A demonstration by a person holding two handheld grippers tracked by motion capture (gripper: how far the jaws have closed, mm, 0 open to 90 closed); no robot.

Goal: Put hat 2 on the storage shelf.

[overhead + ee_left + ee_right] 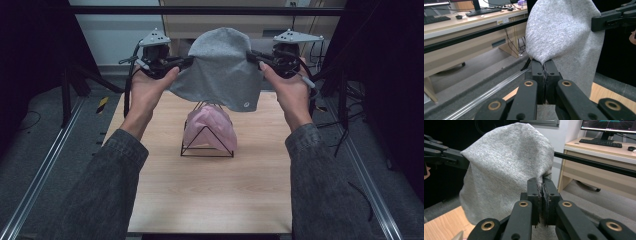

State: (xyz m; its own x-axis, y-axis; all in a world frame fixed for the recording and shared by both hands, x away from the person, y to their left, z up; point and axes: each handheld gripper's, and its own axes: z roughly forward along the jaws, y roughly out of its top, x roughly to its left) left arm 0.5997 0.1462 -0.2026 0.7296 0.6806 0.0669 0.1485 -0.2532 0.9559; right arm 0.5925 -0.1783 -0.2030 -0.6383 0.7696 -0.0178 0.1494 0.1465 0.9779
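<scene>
The grey beanie hangs in the air at twelve o'clock above the pink cap (draped on a black wire stand), its edges clamped by the left gripper at nine o'clock and the right gripper at three.

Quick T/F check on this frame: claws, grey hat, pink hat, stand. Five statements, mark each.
1. Both claws are shut on the grey hat. True: left claw and right claw pinch opposite edges.
2. The grey hat lies on the table. False: it hangs in the air above the table.
3. A pink hat sits on the wire stand. True.
4. The wire stand is white. False: it is black.
5. The left claw holds the pink hat. False: it grips the grey hat.
</scene>
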